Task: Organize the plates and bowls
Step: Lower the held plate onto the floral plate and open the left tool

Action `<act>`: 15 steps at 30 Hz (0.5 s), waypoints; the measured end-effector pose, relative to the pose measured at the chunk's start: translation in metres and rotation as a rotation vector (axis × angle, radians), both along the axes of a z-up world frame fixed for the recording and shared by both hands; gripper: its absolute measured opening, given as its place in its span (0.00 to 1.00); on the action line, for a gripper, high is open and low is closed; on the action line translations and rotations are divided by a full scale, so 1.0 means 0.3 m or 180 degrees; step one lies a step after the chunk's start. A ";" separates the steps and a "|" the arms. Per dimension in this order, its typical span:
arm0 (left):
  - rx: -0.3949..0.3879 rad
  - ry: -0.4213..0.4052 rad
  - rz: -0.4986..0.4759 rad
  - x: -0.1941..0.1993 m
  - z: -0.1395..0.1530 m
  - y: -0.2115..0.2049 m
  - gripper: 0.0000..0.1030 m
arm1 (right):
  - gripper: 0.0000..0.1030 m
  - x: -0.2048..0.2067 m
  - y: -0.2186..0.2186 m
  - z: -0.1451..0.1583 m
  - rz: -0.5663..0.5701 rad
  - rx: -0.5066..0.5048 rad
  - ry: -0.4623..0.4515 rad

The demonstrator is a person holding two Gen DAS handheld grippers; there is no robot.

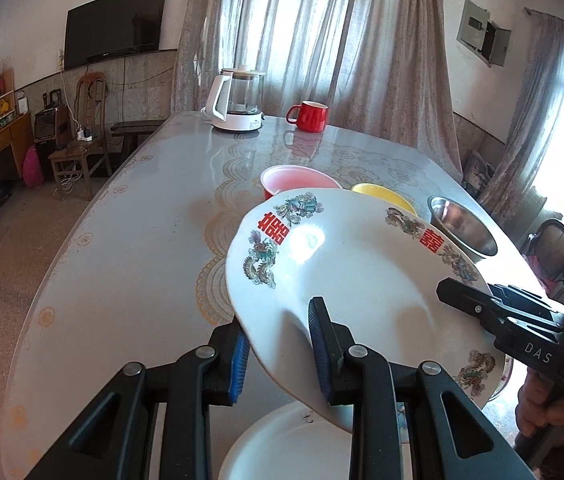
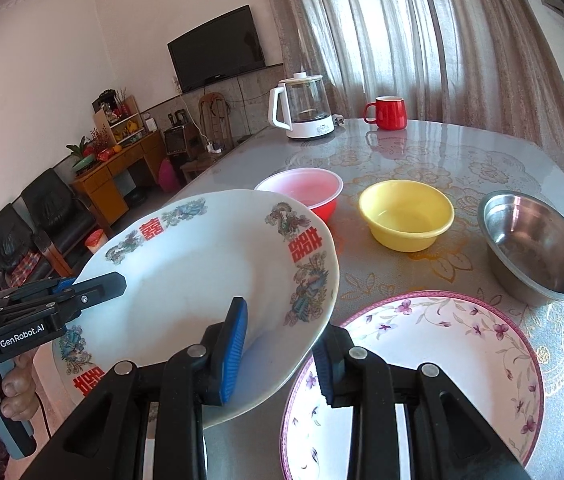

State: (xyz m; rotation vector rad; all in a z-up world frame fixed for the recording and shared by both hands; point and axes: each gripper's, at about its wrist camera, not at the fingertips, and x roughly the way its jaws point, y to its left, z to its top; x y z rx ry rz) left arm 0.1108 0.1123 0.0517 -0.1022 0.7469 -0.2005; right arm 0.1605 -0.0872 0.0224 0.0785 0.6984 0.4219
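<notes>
A white plate with dragons and red characters [image 1: 362, 280] [image 2: 202, 272] is held tilted above the table by both grippers. My left gripper [image 1: 280, 354] is shut on its near rim, and it shows at the left of the right wrist view [image 2: 94, 284]. My right gripper [image 2: 280, 354] is shut on the opposite rim, and it shows at the right of the left wrist view [image 1: 466, 296]. A floral plate with a pink rim [image 2: 442, 380] lies on the table under the right gripper. A plain white plate [image 1: 282, 448] lies below the left gripper.
A red bowl [image 2: 310, 190], a yellow bowl [image 2: 406, 216] and a steel bowl [image 2: 538, 248] stand in a row behind the plates. A glass kettle [image 2: 302, 106] and a red mug [image 2: 388, 112] stand at the table's far end. The table edge [image 1: 94, 216] runs along the left.
</notes>
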 end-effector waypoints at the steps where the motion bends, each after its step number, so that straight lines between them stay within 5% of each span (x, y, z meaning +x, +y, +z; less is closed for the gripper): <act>1: 0.0003 0.0000 -0.0019 -0.006 0.002 -0.012 0.28 | 0.29 -0.015 -0.011 0.001 -0.0027 0.0014 0.0001; 15: -0.0034 0.0049 -0.0336 -0.061 -0.008 -0.178 0.28 | 0.29 -0.142 -0.174 0.006 -0.0369 0.0021 -0.0012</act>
